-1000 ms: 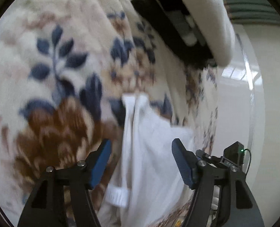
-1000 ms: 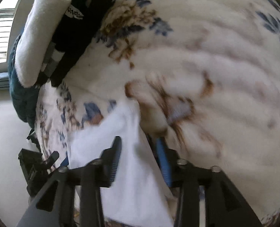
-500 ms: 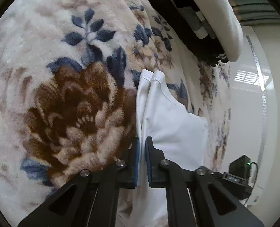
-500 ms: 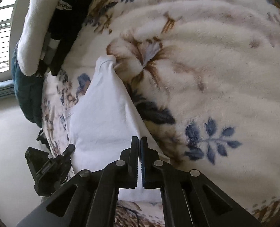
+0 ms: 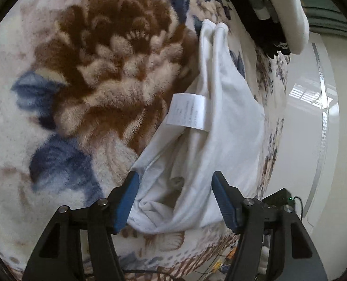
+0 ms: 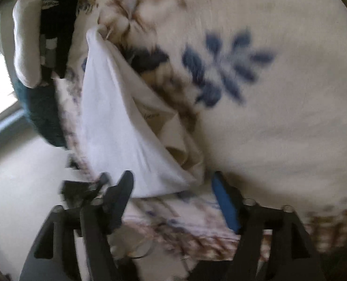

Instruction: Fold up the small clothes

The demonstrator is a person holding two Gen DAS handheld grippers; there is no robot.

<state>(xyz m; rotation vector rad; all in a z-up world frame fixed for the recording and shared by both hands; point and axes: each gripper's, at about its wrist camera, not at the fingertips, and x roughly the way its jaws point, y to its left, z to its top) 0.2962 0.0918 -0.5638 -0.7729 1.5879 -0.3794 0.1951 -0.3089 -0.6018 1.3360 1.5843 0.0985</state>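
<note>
A small white garment point(image 5: 222, 117) lies bunched and partly folded on a floral fleece blanket point(image 5: 98, 75), with a white care label point(image 5: 187, 112) turned up. My left gripper point(image 5: 175, 199) is open, its blue pads on either side of the garment's near end, holding nothing. In the right wrist view the same garment point(image 6: 117, 121) lies on the blanket point(image 6: 279, 105), blurred. My right gripper point(image 6: 175, 201) is open at the garment's near corner, empty.
A stack of folded clothes, white on top point(image 5: 288, 11) over dark items, sits at the far edge of the bed; it shows in the right wrist view too point(image 6: 25, 53). The bed edge and pale floor point(image 5: 314, 140) lie to the right.
Both grippers were shut on the garment half a second ago; both have opened and let it go. The garment has dropped into a loose heap with the label showing.
</note>
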